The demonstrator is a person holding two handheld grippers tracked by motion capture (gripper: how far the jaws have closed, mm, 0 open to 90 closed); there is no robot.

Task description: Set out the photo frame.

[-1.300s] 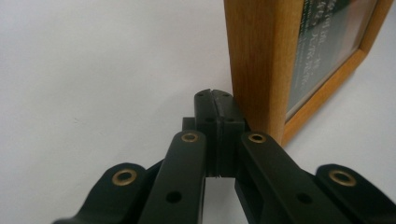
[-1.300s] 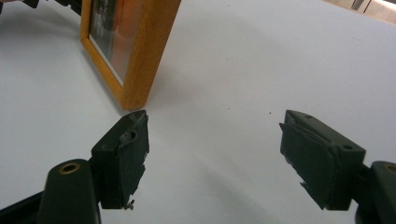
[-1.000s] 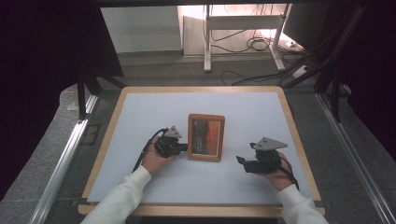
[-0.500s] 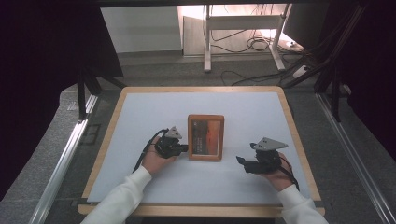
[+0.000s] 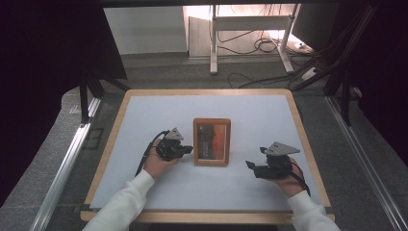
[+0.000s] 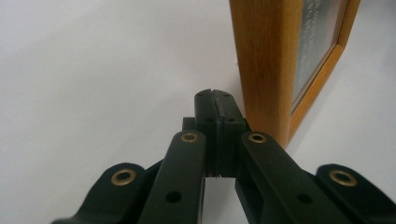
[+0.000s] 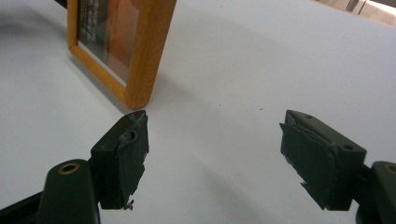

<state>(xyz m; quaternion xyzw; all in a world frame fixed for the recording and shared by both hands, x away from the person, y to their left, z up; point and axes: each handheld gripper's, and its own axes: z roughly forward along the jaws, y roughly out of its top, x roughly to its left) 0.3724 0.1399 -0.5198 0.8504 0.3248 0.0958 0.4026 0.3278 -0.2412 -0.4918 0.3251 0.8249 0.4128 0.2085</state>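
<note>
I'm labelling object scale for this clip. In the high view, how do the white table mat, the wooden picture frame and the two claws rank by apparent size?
1. Flat white table mat, by far the largest.
2. Rectangular wooden picture frame, lying at its middle.
3. The black left claw and black right claw: both smaller than the frame and too alike to rank.

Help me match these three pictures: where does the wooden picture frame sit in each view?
High view: wooden picture frame lies at the table's middle, between both grippers.
Left gripper view: its side edge rises at upper right, just beside the shut jaw tips.
Right gripper view: upper left, beyond the left jaw.
Shared landmark: the white tabletop.
</note>
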